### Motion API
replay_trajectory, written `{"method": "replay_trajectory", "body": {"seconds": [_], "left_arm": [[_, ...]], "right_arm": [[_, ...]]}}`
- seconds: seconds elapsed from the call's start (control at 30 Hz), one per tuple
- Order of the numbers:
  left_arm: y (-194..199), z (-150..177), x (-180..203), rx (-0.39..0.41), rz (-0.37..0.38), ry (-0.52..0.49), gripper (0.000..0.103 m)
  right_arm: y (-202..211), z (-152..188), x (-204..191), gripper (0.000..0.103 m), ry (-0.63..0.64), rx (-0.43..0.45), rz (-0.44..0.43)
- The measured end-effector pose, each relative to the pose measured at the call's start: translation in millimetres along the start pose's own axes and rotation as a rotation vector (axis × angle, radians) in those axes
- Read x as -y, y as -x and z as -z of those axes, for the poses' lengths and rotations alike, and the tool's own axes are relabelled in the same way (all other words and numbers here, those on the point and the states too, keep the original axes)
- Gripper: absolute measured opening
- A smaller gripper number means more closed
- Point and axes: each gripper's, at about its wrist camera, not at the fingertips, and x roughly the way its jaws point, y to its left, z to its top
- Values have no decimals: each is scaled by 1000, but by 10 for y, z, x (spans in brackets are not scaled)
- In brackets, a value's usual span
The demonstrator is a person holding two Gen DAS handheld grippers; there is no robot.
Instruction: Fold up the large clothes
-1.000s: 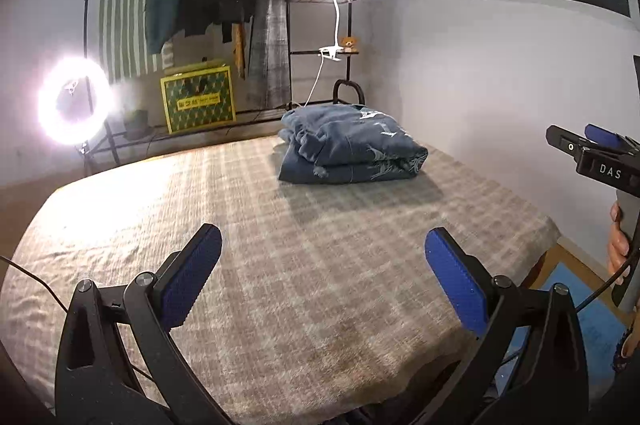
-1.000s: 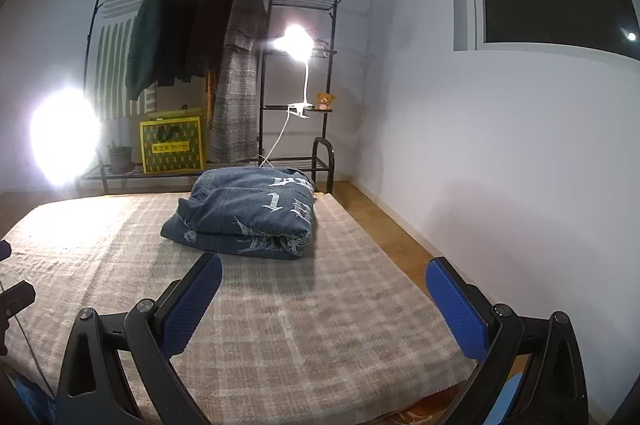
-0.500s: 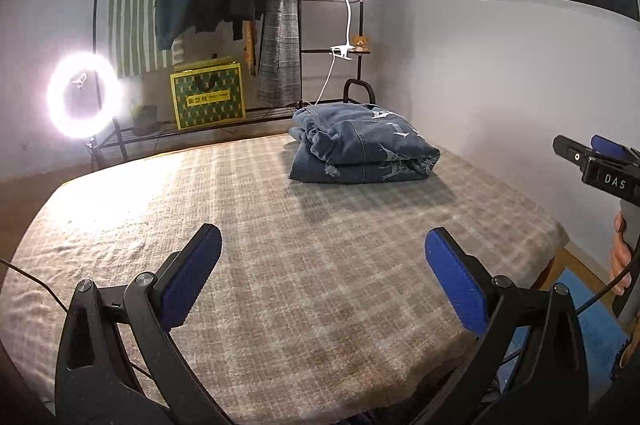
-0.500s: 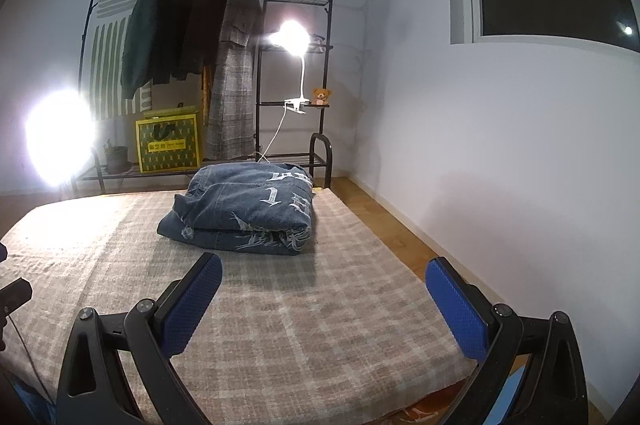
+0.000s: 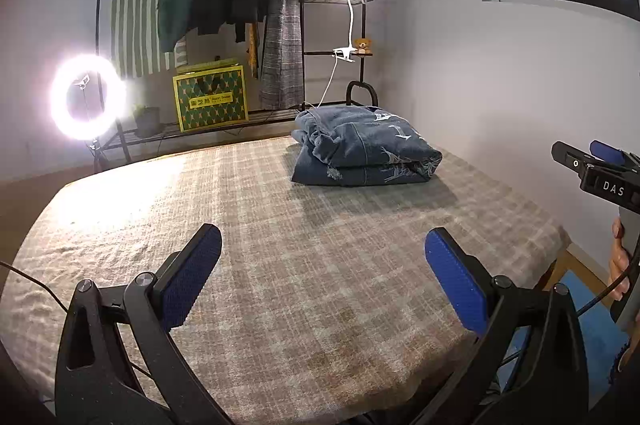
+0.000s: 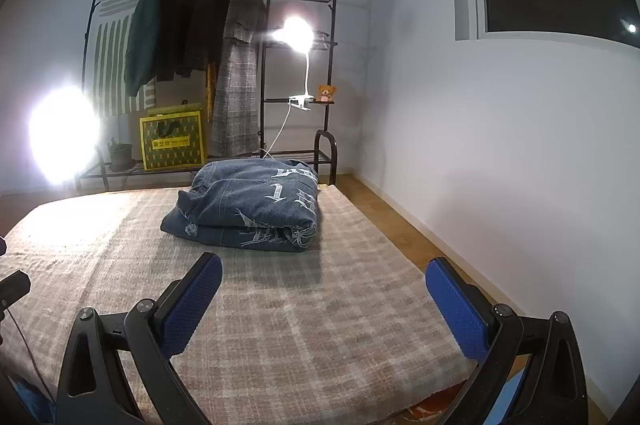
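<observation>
Folded denim garment [image 5: 366, 147] on bed [image 5: 280, 265]; left tongs [image 5: 322, 273] agape, empty.

Folded denim garment [image 5: 366, 145] on the checked tablecloth [image 5: 280, 265] toward its far right corner, clothes rack [image 5: 240, 5] behind the table, ring light [image 5: 86, 97] far left, wall right.

**Colours and patterns**

Dark blue denim with white lettering and pale frayed threads is seen on the folded garment [image 6: 248, 209]. A beige and brown check is shown by the bed cover [image 5: 280, 265]. Blue textured pads [image 5: 192, 277] are carried on black frames. A yellow-bordered green patterned box [image 5: 210, 97] is seen.
</observation>
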Motion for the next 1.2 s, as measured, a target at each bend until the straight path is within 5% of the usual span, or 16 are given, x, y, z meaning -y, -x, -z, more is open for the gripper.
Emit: {"method": "replay_trajectory", "body": {"seconds": [0.57, 1.2], "left_arm": [[-15, -4, 0, -27, 4, -1, 103], [-55, 23, 11, -42, -92, 4, 103]], "right_arm": [[-18, 42, -7, 103, 5, -4, -5], [-54, 92, 41, 103, 6, -10, -2]]}}
